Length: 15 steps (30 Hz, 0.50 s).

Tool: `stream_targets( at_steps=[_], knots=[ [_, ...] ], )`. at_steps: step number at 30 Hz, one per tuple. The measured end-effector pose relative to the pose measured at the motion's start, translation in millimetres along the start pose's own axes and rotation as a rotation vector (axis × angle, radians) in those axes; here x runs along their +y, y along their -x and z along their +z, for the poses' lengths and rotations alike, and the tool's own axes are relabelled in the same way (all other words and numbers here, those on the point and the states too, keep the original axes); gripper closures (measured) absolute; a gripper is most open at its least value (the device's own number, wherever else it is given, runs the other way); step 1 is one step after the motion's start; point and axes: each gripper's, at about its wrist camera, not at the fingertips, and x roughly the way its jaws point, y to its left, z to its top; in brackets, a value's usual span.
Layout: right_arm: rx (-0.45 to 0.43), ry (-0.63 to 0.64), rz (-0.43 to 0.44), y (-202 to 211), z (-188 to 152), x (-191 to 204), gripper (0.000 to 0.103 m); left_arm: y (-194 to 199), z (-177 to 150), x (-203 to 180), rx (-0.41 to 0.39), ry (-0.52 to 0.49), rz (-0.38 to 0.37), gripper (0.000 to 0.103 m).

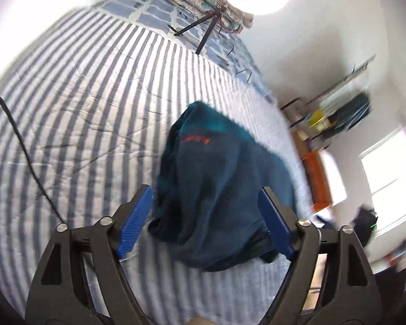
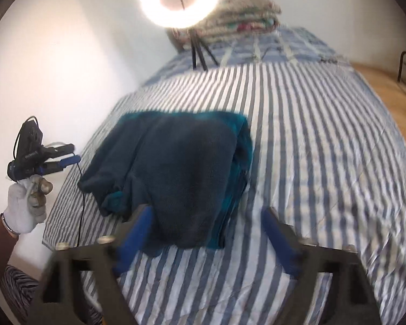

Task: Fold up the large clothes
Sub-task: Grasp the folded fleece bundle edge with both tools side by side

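A dark teal fleece garment (image 2: 176, 178), folded into a thick bundle, is laid on the blue-and-white striped bedspread (image 2: 311, 140). The left gripper (image 1: 205, 216) and right gripper (image 2: 207, 227) are held just above the garment's near edge, jaws spread wide, nothing gripped. A glowing ring light (image 2: 179, 0) on a black tripod is seen beyond the garment.
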Motion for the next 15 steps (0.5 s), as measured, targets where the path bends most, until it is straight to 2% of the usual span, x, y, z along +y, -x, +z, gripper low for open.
stream_targets(
  at_steps=[4,9,15],
  knots=[
    [-0.004,-0.091,0.037,-14,3,-20,0.001,-11,17,9,0.047,0.065,-0.072,0.020],
    [0.039,-0.159,0.079,-41,9,-28,0.001,-45,25,18,0.136,0.092,-0.091,0.019],
    [0.094,-0.197,0.102,-70,10,-42,0.001,-81,35,17,0.180,0.093,-0.083,0.020]
  ],
)
